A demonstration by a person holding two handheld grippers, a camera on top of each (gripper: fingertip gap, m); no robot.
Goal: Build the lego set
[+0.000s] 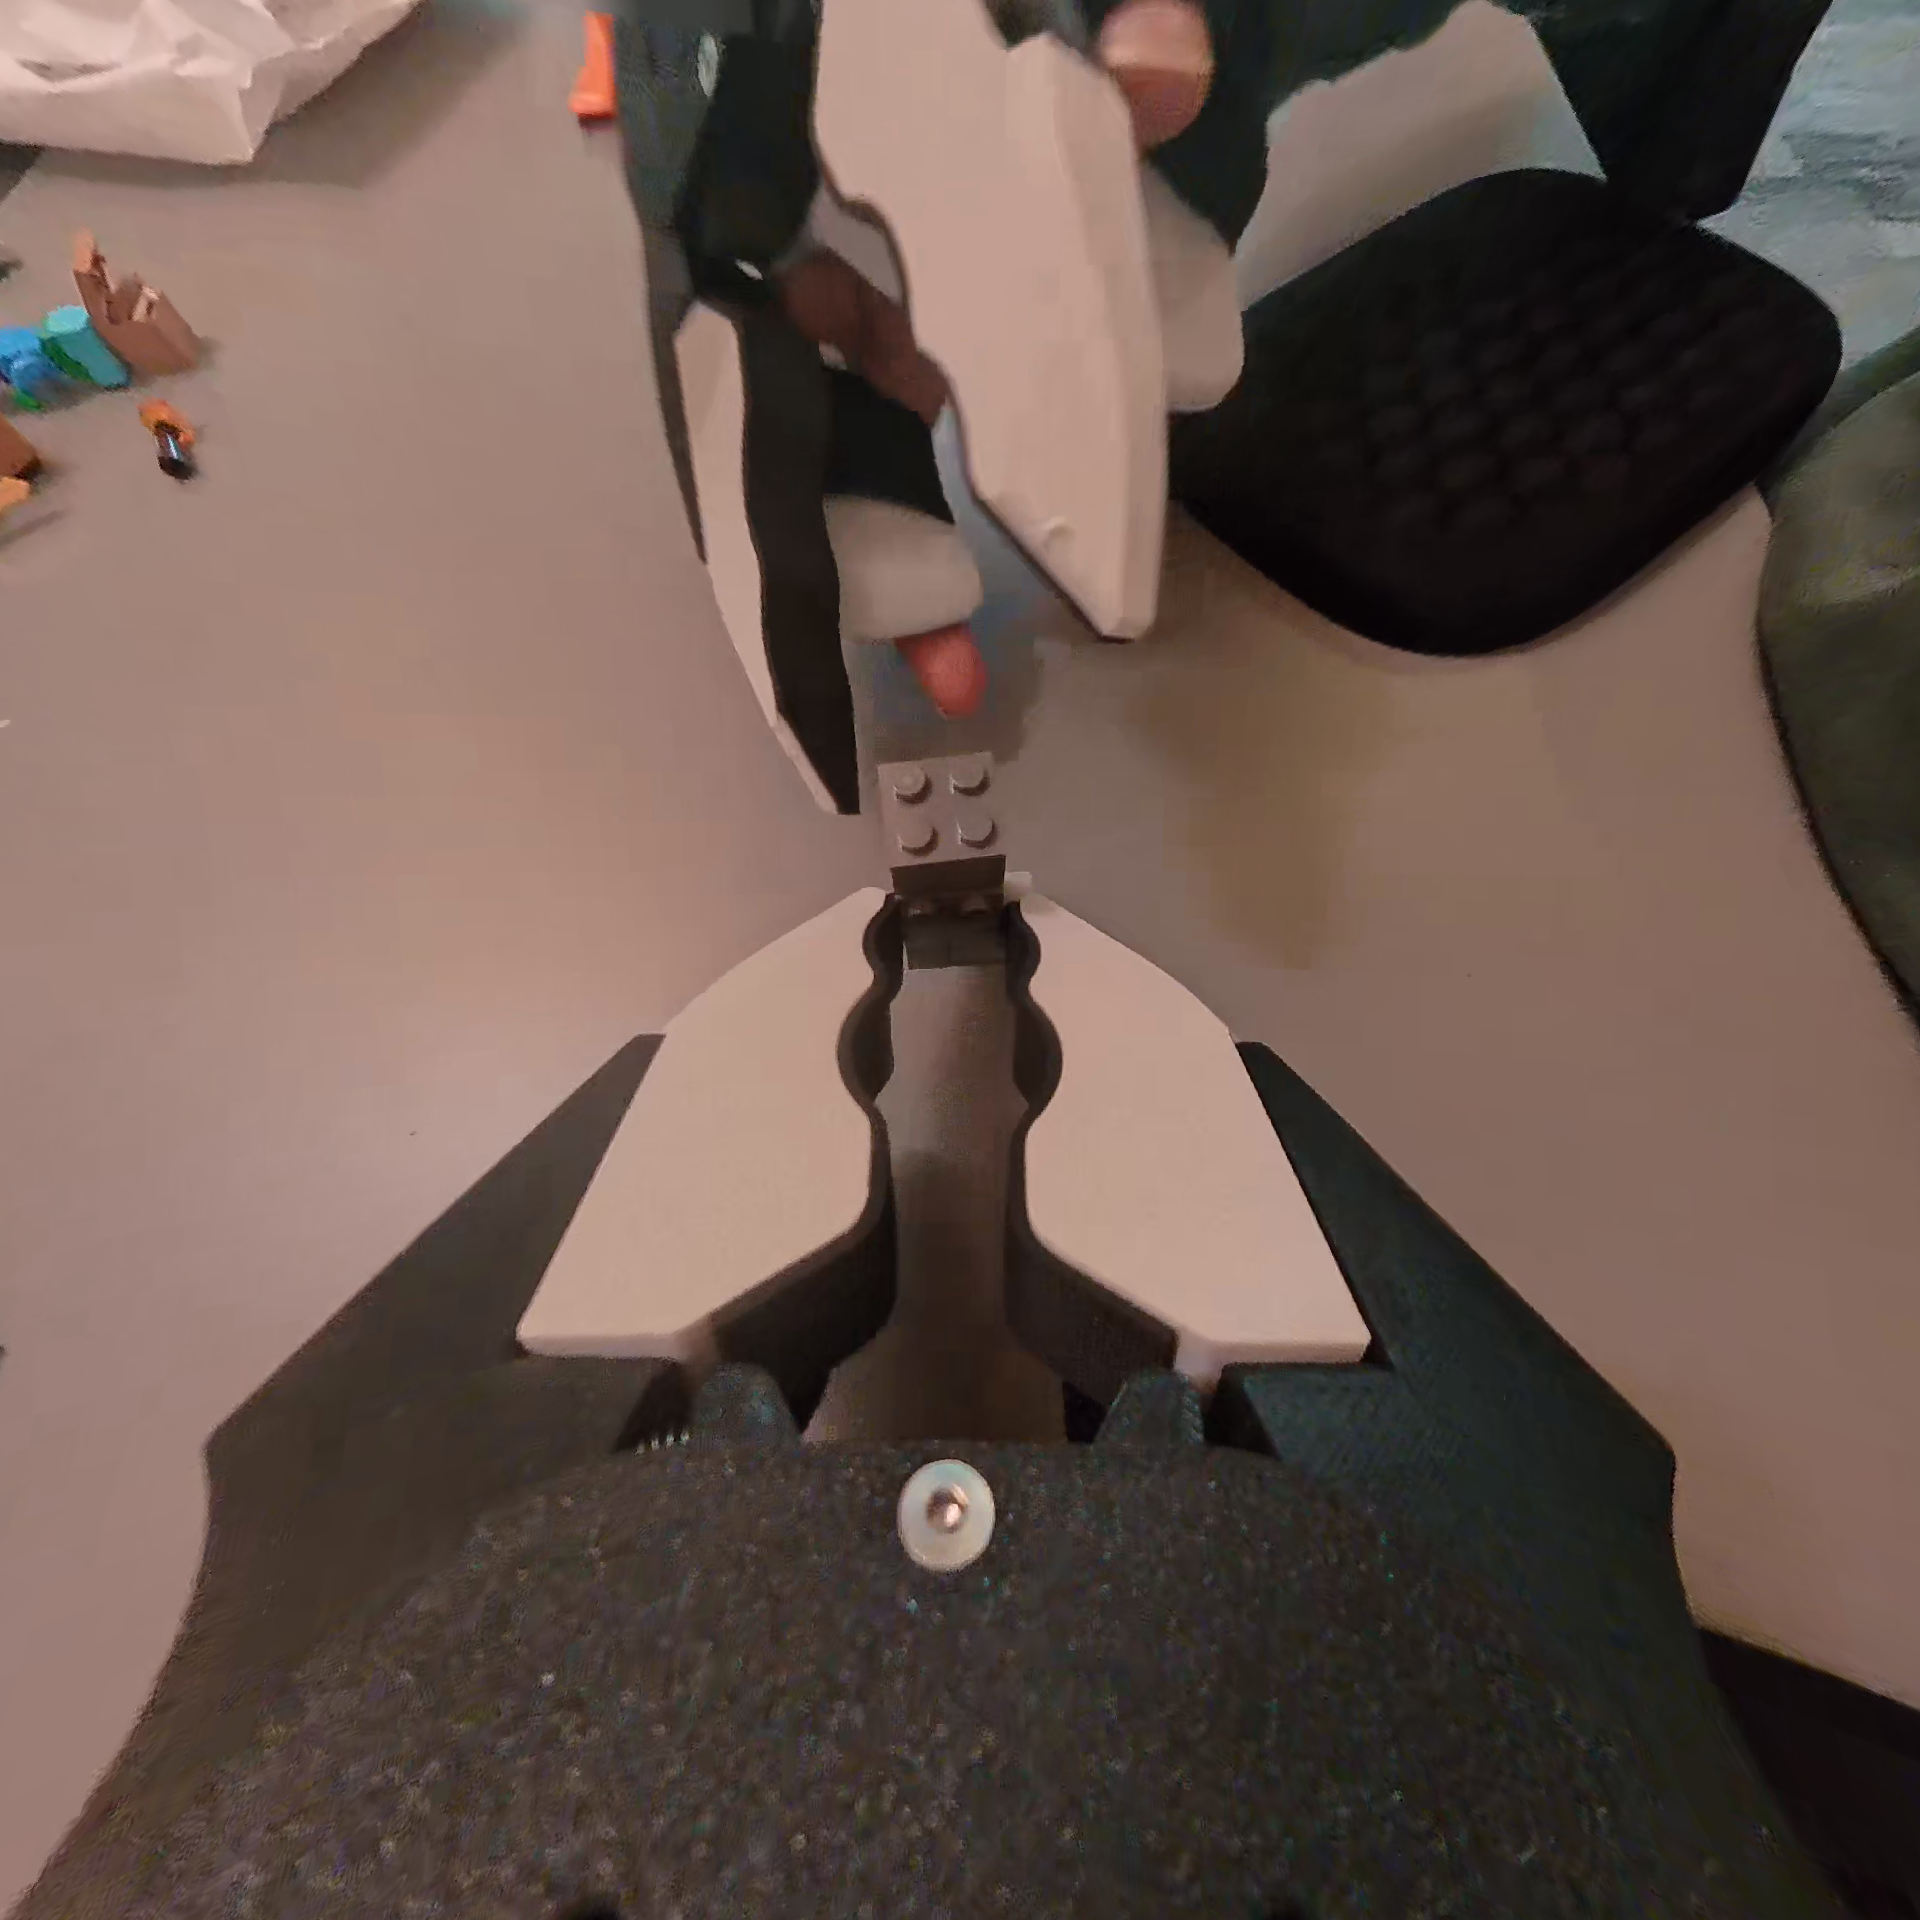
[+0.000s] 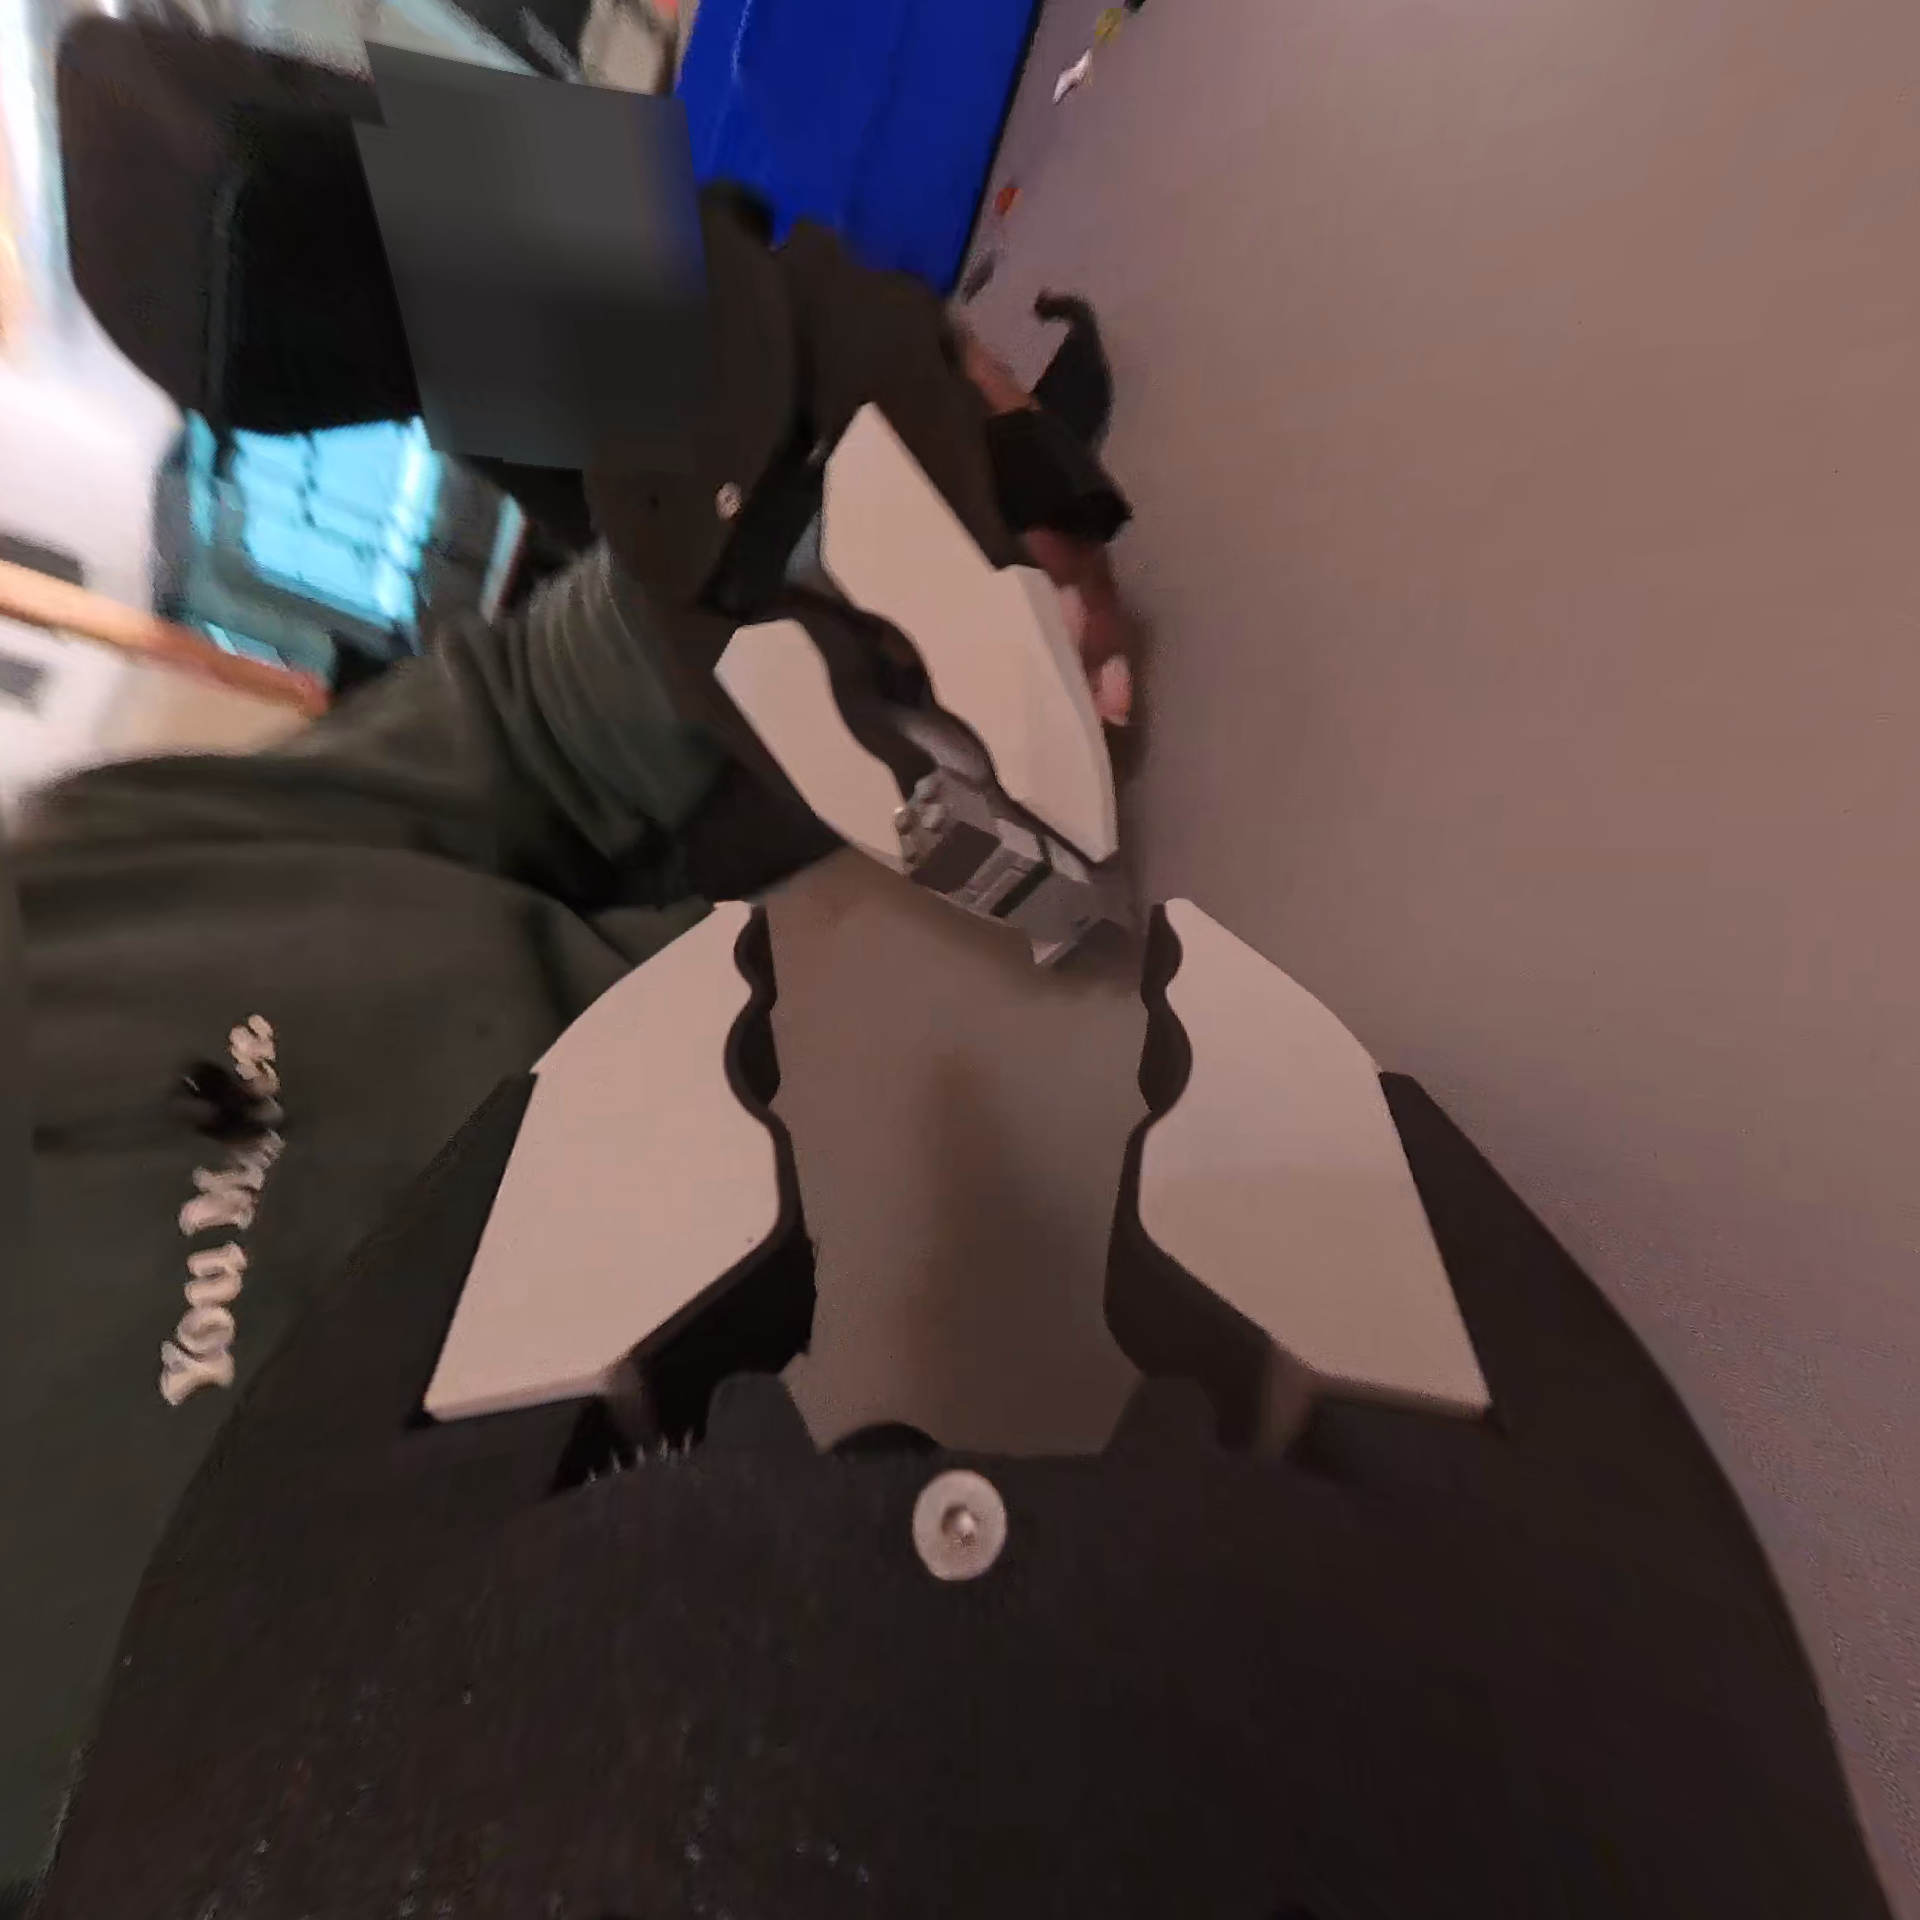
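The left gripper (image 1: 951,914), a black printed tool with pale grey finger plates, has its jaws drawn nearly together on a small stack of grey studded plastic bricks (image 1: 943,831), pinching the stack's lower, darker end so that the four-stud top face juts out beyond the fingertips. That hold looks deliberate: it leaves the studs free for another piece to be pressed on. The brick stack hangs just above the plain grey tabletop (image 1: 364,727), and every other place here is taken from it. Directly beyond the stack, the right gripper (image 1: 966,717) comes in from the far side, one pale finger tip just beside the stack's upper left corner; whether it touches cannot be told. In the right wrist view, the right gripper (image 2: 951,914) has its jaws spread wide with nothing between them, and the stack (image 2: 997,873) lies just ahead of the gap, apparently ready to be taken or steadied. Well off to the left of the stack, a loose scatter of brown, teal and orange bricks (image 1: 94,353) waits on the table, and farther still a crumpled white plastic bag (image 1: 156,73) sits at the far left corner. To the right of the stack, past the table's edge, is a black mesh chair seat (image 1: 1507,416). The build seems at an early stage, with most pieces unused.
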